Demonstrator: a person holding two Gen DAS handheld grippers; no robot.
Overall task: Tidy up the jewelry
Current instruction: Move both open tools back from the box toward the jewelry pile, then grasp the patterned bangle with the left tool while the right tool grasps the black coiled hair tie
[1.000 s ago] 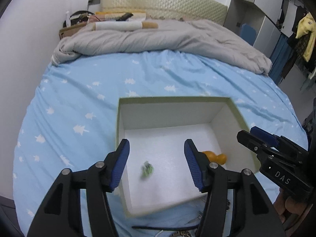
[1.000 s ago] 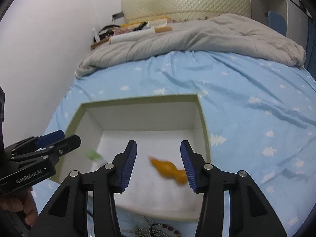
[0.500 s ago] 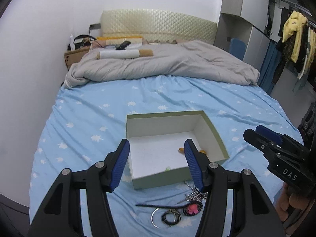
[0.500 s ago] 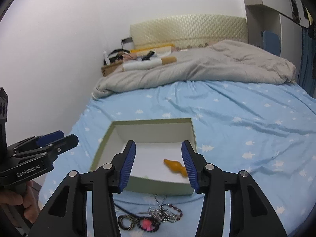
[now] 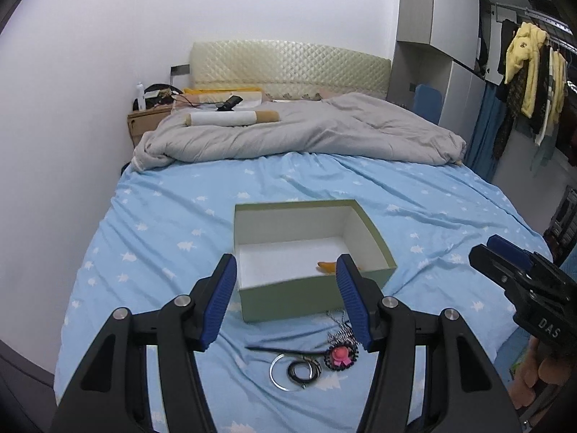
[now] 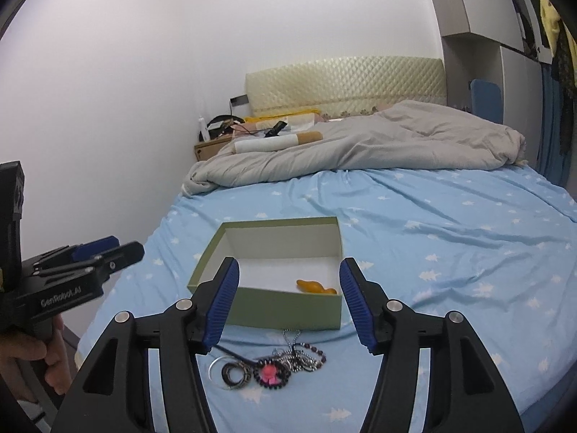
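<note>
I am holding my left gripper [image 5: 286,297] and right gripper [image 6: 288,301] spread wide, empty. Only the right view is showing the beaded chains [image 6: 301,355]; the orange piece [image 6: 315,287] is lying inside the green box [image 6: 285,308].

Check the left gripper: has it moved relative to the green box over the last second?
Yes. The left gripper has pulled back and up from the green box; its fingers were over the box floor, now short of its near wall.

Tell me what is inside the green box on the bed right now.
The green box holds an orange piece on its white floor, near the front right. Its front wall hides the nearest strip of floor in both views, so anything lying there cannot be seen.
</note>
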